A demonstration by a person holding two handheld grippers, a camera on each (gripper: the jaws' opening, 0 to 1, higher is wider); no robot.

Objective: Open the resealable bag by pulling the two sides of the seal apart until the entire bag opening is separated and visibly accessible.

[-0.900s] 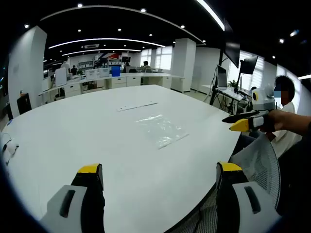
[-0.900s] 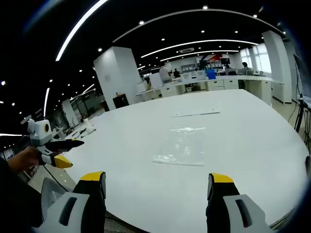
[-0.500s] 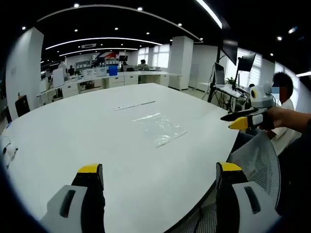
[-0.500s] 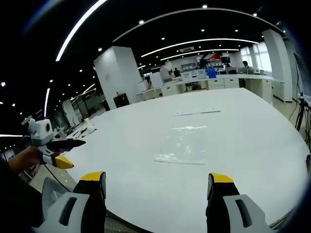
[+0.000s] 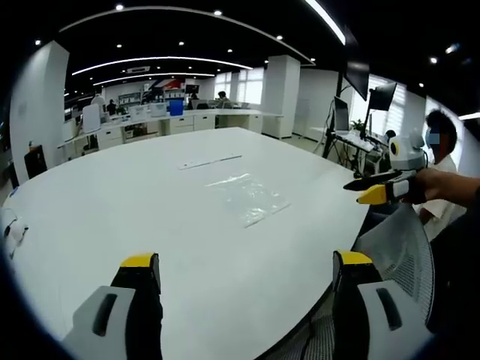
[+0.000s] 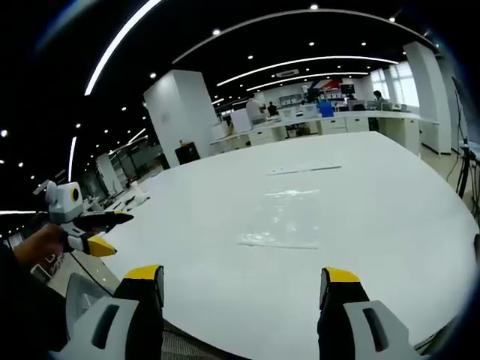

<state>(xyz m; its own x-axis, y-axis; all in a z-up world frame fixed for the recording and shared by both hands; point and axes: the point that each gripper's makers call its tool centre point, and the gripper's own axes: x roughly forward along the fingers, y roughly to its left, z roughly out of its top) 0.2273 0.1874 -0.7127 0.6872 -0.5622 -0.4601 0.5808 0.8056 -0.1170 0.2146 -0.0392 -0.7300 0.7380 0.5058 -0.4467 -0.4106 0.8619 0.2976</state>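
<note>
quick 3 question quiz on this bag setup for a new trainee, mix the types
1. True or false: the clear resealable bag lies flat on the white table, held by neither gripper.
2. Which best describes the left gripper? A) shut on the bag B) open, off the table's near edge C) pressing on the paper strip
3. Fill in: beyond the bag lies a thin ___ strip.

Key: 1 true; 2 B; 3 white. The right gripper is also open.

an open-plan office: desk rows, monitors, a big white table.
</note>
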